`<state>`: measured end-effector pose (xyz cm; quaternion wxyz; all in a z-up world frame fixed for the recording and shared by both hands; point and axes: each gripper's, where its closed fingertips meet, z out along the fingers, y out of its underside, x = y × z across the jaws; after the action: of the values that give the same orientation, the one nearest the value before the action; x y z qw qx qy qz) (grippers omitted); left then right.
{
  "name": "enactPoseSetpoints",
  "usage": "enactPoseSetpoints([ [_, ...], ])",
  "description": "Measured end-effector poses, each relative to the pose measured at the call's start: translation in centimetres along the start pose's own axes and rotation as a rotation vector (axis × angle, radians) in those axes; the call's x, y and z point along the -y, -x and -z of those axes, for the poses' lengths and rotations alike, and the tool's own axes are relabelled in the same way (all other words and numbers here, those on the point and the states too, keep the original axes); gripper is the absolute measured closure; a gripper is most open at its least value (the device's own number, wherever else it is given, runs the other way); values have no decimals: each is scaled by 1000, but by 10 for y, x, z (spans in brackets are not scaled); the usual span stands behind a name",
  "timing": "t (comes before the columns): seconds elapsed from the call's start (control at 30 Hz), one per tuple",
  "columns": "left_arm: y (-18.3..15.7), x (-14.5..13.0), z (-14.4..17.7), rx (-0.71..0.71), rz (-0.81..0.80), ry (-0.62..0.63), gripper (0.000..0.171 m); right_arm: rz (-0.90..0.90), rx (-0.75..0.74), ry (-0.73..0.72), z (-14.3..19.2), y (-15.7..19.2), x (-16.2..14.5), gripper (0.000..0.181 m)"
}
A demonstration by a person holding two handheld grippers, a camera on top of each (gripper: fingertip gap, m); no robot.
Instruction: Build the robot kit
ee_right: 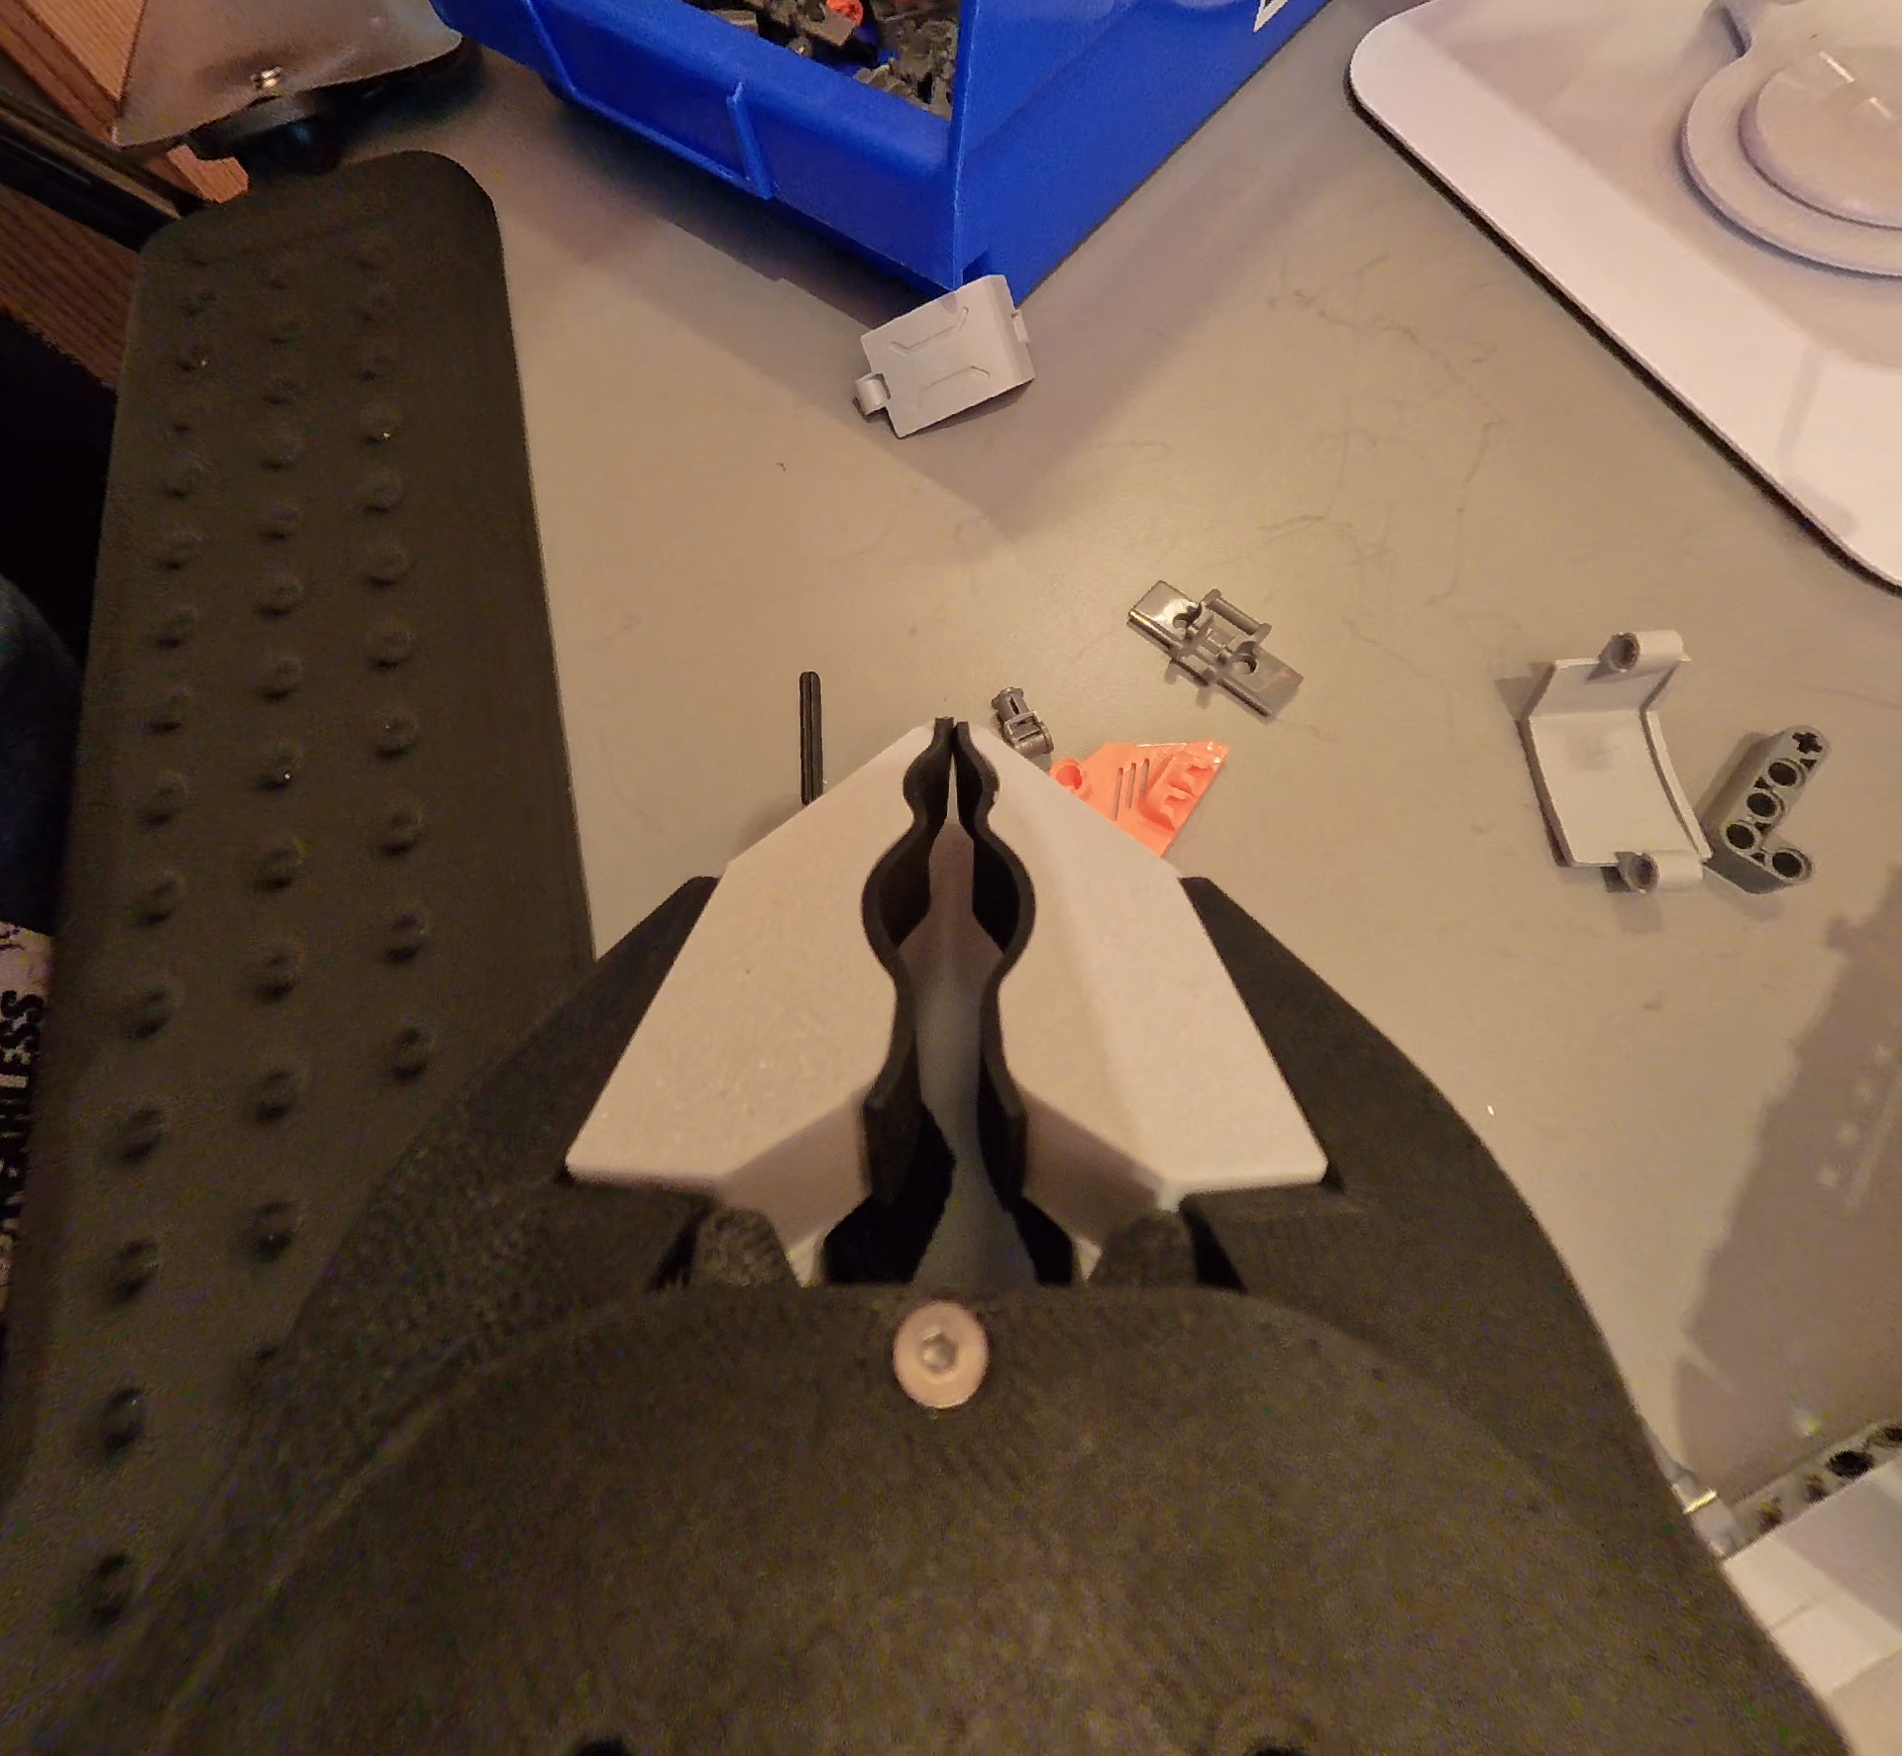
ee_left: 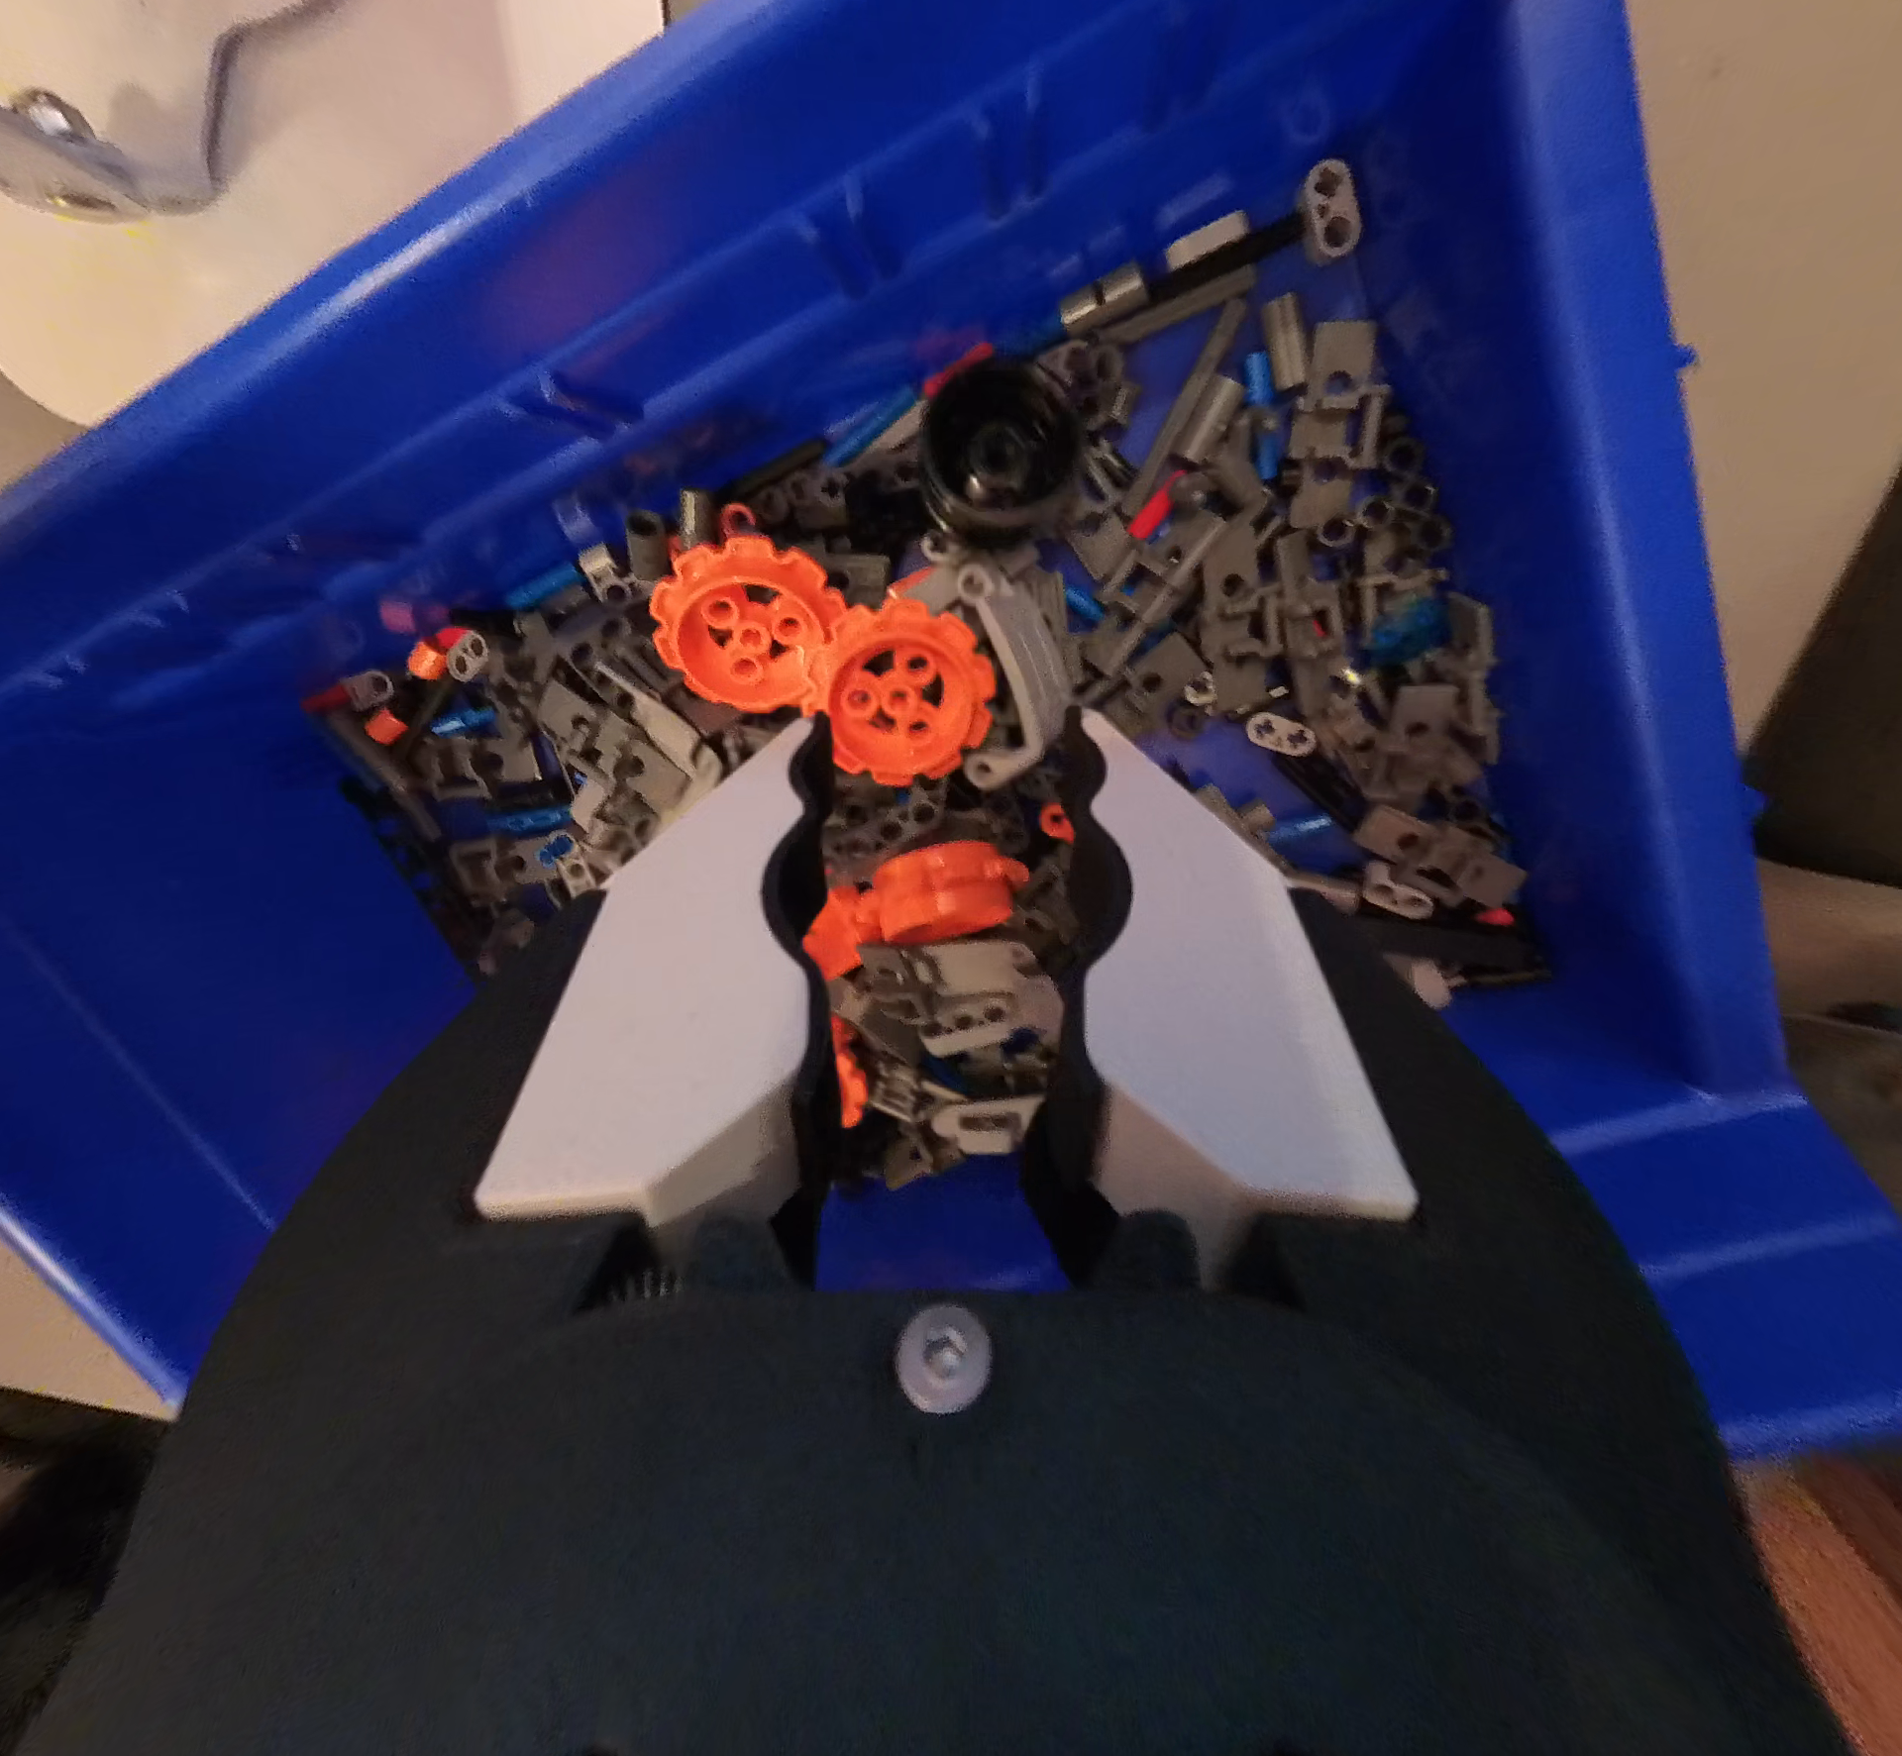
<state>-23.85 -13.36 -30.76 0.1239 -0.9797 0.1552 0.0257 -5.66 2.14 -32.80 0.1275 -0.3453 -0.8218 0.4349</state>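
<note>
My left gripper (ee_left: 942,734) is open and reaches down into a blue bin (ee_left: 720,287) full of grey, black, blue and orange building-toy parts. Two orange gear wheels (ee_left: 897,690) lie at its tips, a black wheel (ee_left: 998,451) beyond them. An orange round piece (ee_left: 942,894) and grey parts (ee_left: 947,1007) show between its fingers; it grips nothing. My right gripper (ee_right: 949,729) is shut and empty, tips low over the grey table (ee_right: 1287,472). Nearest its tips lie a small grey connector (ee_right: 1019,717), an orange panel piece (ee_right: 1148,789) and a thin black axle (ee_right: 810,734).
The blue bin also shows in the right wrist view (ee_right: 1081,112), with a grey panel (ee_right: 945,357) in front of it. On the table lie a grey track link (ee_right: 1214,645), a curved grey panel (ee_right: 1606,765) and a grey beam (ee_right: 1765,827). A black studded mat (ee_right: 288,678) lies left, a white tray (ee_right: 1606,266) right. Across from one pair of fingers to the other is roughly 25 centimeters. To reach the thin black axle (ee_right: 810,734) in a straight line is about 4 centimeters for my right fingers, about 25 centimeters for my left.
</note>
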Motion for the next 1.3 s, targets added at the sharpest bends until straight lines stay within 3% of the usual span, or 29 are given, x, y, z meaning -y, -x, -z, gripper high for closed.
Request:
enactPoseSetpoints([
  [0.2,-62,-5,17,-306,72,0,152,-4,3,-10,1,0,1,181],
  [0.3,-71,-27,7,-313,46,117,157,-6,4,-15,2,0,2,181],
  [0.43,-62,-43,18,-295,69,133,149,-5,4,-22,2,0,3,181],
  [0.67,-73,-68,6,-330,-65,358,122,-6,4,-24,3,0,3,181],
  [0.77,-72,-75,-2,-304,-110,423,123,-8,2,-30,3,-1,4,181],
  [0.87,-70,-74,-5,-283,-115,428,127,-11,-1,-39,5,-1,5,181],
  [0.93,-68,-68,-8,-264,-119,387,142,-13,-2,-44,5,-2,5,181],
  [1.3,-45,-31,-5,-270,-3,192,151,-14,4,-43,5,-1,5,181],
])
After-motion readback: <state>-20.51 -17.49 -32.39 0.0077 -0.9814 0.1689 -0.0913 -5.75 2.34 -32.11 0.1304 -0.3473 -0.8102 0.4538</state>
